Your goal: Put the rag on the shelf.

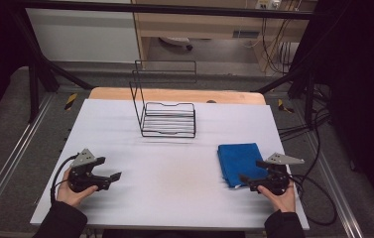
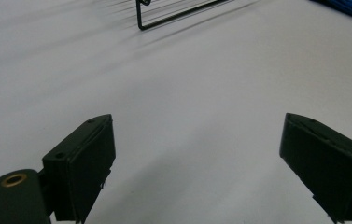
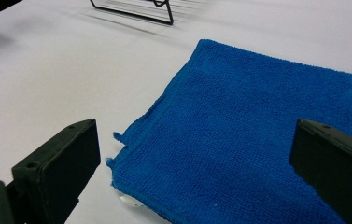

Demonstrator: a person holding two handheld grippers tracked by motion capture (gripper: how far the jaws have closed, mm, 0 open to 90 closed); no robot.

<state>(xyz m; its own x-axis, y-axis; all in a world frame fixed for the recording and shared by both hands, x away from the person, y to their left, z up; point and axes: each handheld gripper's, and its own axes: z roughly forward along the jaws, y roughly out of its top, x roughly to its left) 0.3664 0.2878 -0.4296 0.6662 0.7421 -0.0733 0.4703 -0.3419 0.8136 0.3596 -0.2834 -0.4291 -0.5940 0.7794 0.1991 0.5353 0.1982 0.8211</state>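
A folded blue cloth lies flat on the white table top at the right. My right gripper hovers at the cloth's near edge, open, its jaws wide apart. In the right gripper view the cloth spreads between and ahead of the jaws of the right gripper, and nothing is held. At the left, my left gripper is open over bare table. Its jaws are wide apart in its own view, the left gripper holding nothing.
A black wire rack with a tall back frame stands at the table's middle back; its base also shows in both gripper views. A wooden edge runs behind the white top. Cables trail off the right side.
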